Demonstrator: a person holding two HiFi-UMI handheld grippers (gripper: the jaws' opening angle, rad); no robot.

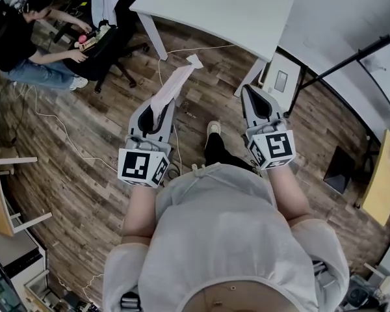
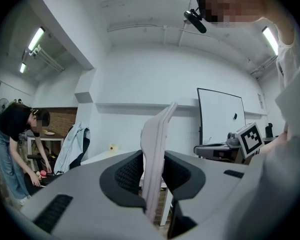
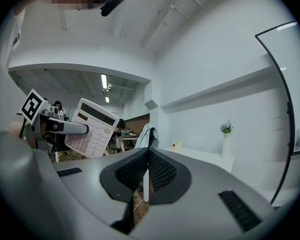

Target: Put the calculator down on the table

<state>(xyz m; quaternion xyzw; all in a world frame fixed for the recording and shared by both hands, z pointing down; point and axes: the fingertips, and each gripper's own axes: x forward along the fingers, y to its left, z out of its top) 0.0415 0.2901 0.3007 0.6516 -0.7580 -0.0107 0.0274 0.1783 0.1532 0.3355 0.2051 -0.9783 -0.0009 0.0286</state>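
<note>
A pale pink-white calculator [image 1: 172, 86] stands on edge between the jaws of my left gripper [image 1: 157, 114], which is shut on its lower end. In the left gripper view the calculator [image 2: 155, 154] rises edge-on from between the black pads. The right gripper view shows its key face [image 3: 90, 129] at the left. My right gripper [image 1: 249, 91] is shut with nothing in it; its pads [image 3: 160, 171] meet along a thin slit. Both grippers are held level over the wooden floor, short of the white table [image 1: 214, 12].
A person [image 1: 26, 38] sits at a black chair at the far left. Cables [image 1: 58, 125] trail over the floor. A whiteboard on a black stand [image 1: 351, 60] is at the right, and a wooden stool [image 1: 6, 200] at the left. A vase [image 3: 226, 139] stands on the table.
</note>
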